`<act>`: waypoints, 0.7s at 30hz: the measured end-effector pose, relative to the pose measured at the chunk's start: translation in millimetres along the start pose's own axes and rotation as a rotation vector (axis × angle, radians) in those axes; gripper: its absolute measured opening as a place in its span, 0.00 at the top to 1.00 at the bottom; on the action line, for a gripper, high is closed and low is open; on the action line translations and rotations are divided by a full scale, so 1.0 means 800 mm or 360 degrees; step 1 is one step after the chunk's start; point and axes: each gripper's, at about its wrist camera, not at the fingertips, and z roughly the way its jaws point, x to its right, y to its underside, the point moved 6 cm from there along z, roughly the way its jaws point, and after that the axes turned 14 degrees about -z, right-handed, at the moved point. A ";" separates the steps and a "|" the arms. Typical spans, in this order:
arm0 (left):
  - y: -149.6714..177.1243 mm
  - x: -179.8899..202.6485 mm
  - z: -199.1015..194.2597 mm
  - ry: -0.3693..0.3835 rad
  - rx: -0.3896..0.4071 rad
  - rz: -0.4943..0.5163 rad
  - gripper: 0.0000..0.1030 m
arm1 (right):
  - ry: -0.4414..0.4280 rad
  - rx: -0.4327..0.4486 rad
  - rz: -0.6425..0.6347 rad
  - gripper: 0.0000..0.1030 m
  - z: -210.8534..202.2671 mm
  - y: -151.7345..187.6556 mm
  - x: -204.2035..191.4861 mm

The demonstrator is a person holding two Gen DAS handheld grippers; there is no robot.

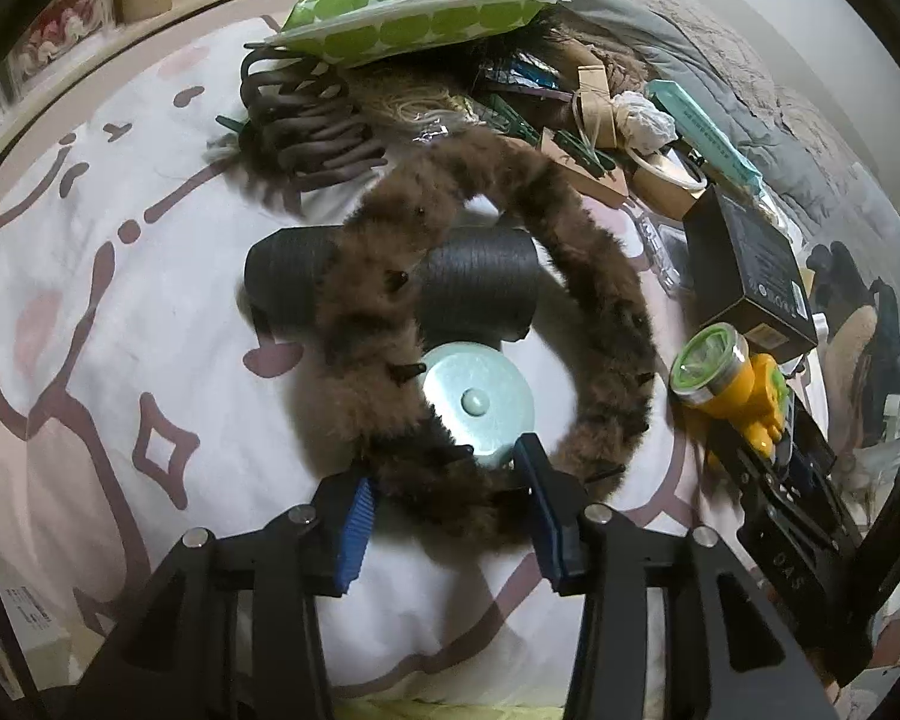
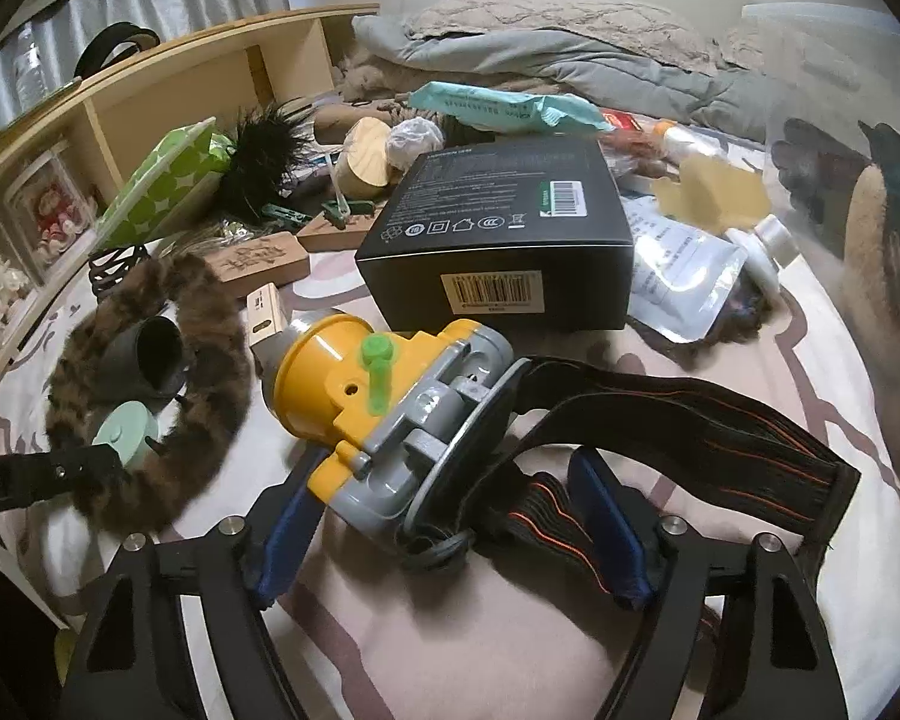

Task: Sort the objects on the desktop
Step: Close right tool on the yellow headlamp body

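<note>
Heads up on both grabs. Your right claw (image 2: 444,504) has its jaws apart around the back of the yellow headlamp (image 2: 354,396), which lies on the bedsheet (image 1: 120,300) just on the near side of the black box (image 2: 498,240). One pad sits on the elastic strap (image 2: 690,420) rather than the lamp body. Close like that and I think you pinch only strap, so the lamp swings or drops.

Your left claw (image 1: 447,498) straddles the furry brown headband (image 1: 390,312), well off to the box's left. Fur fills the gap, so I can't tell whether it's actually clamped. The band is draped over a black ribbed tube (image 1: 480,282) and rings a mint round tin (image 1: 480,402). Lift carelessly and it could drag either one along, or the fluff slips out.

Count: one headlamp, one headband, one tube, one tin, one black box, two claws.
</note>
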 end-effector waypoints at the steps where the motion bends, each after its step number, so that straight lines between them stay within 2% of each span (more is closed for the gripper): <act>1: 0.002 0.000 0.000 -0.0007 0.0006 0.0010 0.55 | -0.0002 0.0000 -0.0009 0.28 0.000 0.000 -0.002; 2: 0.004 0.001 0.000 -0.0014 0.0012 0.0020 0.52 | -0.0006 0.0000 -0.0018 0.33 0.000 0.000 -0.004; 7: 0.010 0.003 -0.001 -0.0041 0.0040 0.0059 0.50 | -0.0002 0.0017 -0.0027 0.41 -0.004 -0.002 -0.005; 8: 0.010 0.003 -0.001 -0.0037 0.0040 0.0064 0.51 | -0.0006 0.0020 -0.0018 0.42 -0.004 -0.003 -0.004; 9: 0.009 0.004 -0.001 -0.0026 0.0035 0.0063 0.62 | -0.0015 0.0023 -0.0005 0.43 -0.005 -0.002 -0.003; 11: 0.008 0.005 0.000 0.0001 0.0017 0.0064 0.62 | -0.0023 0.0030 0.0012 0.46 -0.007 -0.004 -0.003; 21: 0.002 0.013 -0.015 0.0119 0.0059 0.0037 0.65 | -0.0126 0.0054 0.0159 0.48 -0.019 -0.005 0.004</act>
